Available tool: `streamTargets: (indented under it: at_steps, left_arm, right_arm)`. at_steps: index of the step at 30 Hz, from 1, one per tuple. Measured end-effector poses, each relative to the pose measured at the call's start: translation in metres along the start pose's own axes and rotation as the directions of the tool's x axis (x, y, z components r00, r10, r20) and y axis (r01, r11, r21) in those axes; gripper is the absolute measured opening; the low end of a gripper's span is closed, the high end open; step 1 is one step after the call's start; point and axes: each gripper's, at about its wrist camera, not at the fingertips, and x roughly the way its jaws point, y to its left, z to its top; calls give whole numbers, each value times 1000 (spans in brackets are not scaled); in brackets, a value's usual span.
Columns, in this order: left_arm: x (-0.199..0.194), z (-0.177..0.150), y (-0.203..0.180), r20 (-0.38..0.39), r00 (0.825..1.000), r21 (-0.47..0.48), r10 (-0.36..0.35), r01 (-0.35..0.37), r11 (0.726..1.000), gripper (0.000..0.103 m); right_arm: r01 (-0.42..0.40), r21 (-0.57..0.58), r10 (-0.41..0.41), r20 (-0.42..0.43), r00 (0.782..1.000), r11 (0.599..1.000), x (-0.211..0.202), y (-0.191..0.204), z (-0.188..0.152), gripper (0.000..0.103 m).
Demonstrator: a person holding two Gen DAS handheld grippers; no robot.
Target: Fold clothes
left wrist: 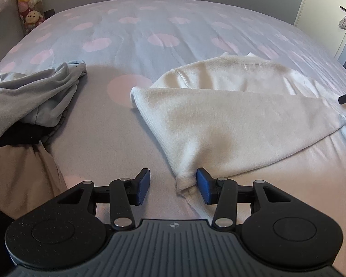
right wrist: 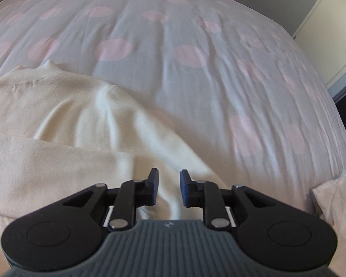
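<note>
Left wrist view: the left hand-held gripper [left wrist: 173,185] stands released, its right pad beside the cuff of the cream sweater [left wrist: 219,115] — poised, I'd judge, to pinch that sleeve for a fold. The right hand-held gripper [right wrist: 169,188] hangs unclenched over the sweater's other side. Spread on the spotted bed [left wrist: 150,27], the sweater lies apart from the grey garment [left wrist: 32,92].

left gripper [left wrist: 173,185] | right gripper [right wrist: 169,188] | black linkages, blue pads, silver rivets, ribbed grey body
</note>
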Motion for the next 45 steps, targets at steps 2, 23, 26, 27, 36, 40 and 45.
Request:
streamTargets:
  at_steps: [2, 23, 26, 27, 36, 40, 45]
  left_arm:
    - [-3, 1, -1, 7, 1000, 8, 8, -8, 1000, 43]
    - [-24, 9, -12, 119, 991, -34, 67, -64, 997, 43]
    - [-23, 9, -12, 118, 990, -35, 80, -76, 996, 43]
    - [-21, 9, -12, 117, 990, -35, 85, -81, 996, 43]
    - [-12, 9, -13, 101, 989, -17, 108, -106, 994, 43]
    - [-11, 9, -14, 102, 989, -13, 102, -101, 995, 43]
    - [-11, 9, -14, 96, 991, -9, 96, -96, 995, 43]
  right_arm:
    - [31, 45, -30, -11, 999, 999, -6, -26, -15, 25]
    - [69, 438, -86, 19, 996, 896, -64, -196, -147, 33]
    - [52, 457, -75, 32, 997, 888, -66, -205, -157, 33]
    - [47, 463, -70, 31, 997, 885, -63, -207, -159, 33]
    - [-47, 496, 22, 56, 998, 867, -53, -200, -171, 34]
    - [-126, 419, 118, 46, 992, 899, -55, -164, -175, 39]
    - [-158, 368, 173, -9, 985, 916, -46, -130, -186, 52]
